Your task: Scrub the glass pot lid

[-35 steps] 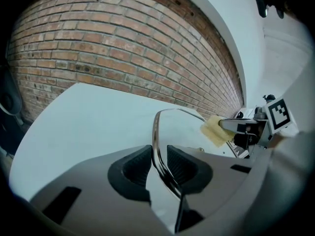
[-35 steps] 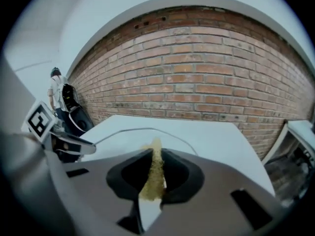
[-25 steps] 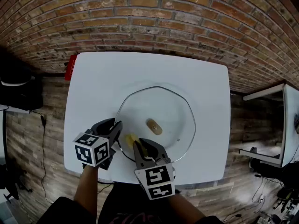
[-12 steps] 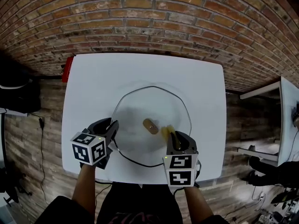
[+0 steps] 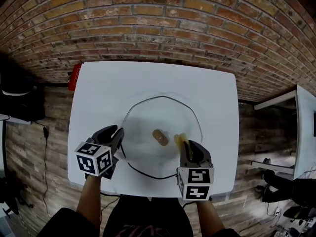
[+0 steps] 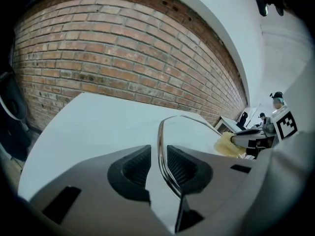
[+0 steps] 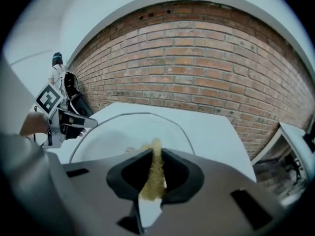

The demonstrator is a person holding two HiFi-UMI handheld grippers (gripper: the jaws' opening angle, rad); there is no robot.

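Table (image 5: 148, 83): white and square-topped, filling the middle of the head view, with a brick wall (image 5: 158, 23) across the top of the frame and plank floor (image 5: 54, 117) showing at either side.
Glass pot lid (image 5: 148, 117): lies flat on the table a little below the frame's centre; clear glass inside a thin metal rim (image 6: 160, 146), nearer the table's lower edge than its upper one.
Knob (image 5: 160, 137): small and tan, at the middle of the lid.
Left gripper (image 5: 120, 134): at the lower left of the head view, reaching in to the lid's left edge. In the left gripper view its jaws stand narrow, one ribbed pad on either side of the metal rim, clamped on it.
Right gripper (image 5: 186, 147): at the lower right of the head view, pointing up the frame and down onto the glass, just right of the knob.
Sponge (image 7: 155, 173): yellow and coarse, squeezed thin between the right gripper's jaws, which are drawn in tight on it. Its tip sticks out past the jaw ends and meets the lid's surface.
Grippers to each other: well apart, one at the lid's left rim, the other over its right half, the knob between them.
Red object (image 5: 74, 76): beside the table's upper left corner, too small to identify.
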